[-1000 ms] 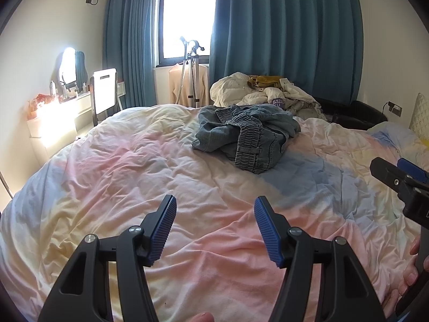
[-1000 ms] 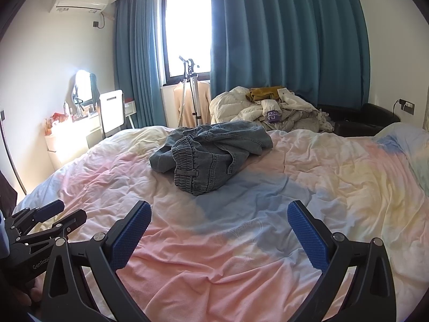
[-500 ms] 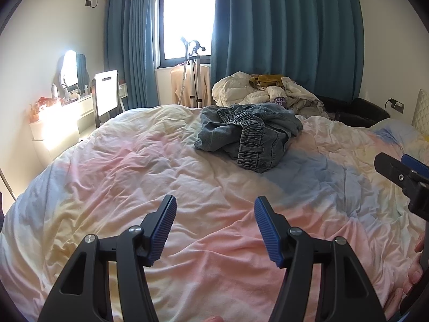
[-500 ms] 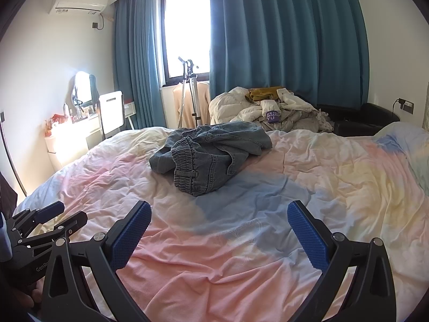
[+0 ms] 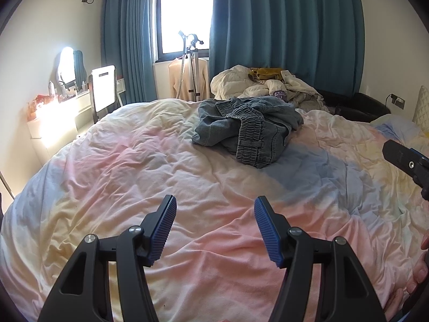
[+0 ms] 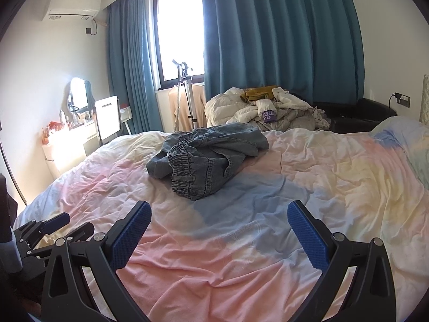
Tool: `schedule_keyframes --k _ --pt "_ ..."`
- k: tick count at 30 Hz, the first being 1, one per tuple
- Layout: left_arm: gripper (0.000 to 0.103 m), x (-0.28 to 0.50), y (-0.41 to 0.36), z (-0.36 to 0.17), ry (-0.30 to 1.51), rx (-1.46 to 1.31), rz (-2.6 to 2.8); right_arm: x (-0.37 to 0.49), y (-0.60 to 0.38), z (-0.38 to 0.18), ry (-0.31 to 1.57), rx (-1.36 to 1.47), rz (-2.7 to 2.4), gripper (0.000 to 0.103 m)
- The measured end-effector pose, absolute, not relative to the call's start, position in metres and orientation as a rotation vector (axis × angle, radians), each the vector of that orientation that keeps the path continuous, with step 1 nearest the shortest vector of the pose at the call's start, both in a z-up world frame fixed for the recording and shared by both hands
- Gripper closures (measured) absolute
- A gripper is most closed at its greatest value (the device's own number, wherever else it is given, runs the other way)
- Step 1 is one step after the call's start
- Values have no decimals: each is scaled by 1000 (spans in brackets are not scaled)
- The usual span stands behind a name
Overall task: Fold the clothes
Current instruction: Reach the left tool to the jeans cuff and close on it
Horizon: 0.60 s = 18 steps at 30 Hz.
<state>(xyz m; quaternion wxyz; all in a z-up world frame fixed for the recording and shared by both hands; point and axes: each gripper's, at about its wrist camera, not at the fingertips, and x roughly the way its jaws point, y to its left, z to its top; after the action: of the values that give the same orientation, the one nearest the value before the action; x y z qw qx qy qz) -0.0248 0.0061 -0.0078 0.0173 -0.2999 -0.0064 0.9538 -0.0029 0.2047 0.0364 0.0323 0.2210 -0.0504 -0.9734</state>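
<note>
Both wrist views look forward and slightly down across the bed, close above its cover; both share the crumpled jeans, curtains and window; left view sits further left.

Sunlit window between teal curtains, white walls.
</note>
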Motion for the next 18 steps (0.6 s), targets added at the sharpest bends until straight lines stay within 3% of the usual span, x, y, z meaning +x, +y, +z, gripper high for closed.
schedule_keyframes --k 7,18 --pt "41 -89 12 -18 -152 -1025 2801 -14 217 29 -179 708 -3008 0" --pt "41 -208 43 -48 -143 -1008 2679 -64 235 5 -254 738 -3011 0"
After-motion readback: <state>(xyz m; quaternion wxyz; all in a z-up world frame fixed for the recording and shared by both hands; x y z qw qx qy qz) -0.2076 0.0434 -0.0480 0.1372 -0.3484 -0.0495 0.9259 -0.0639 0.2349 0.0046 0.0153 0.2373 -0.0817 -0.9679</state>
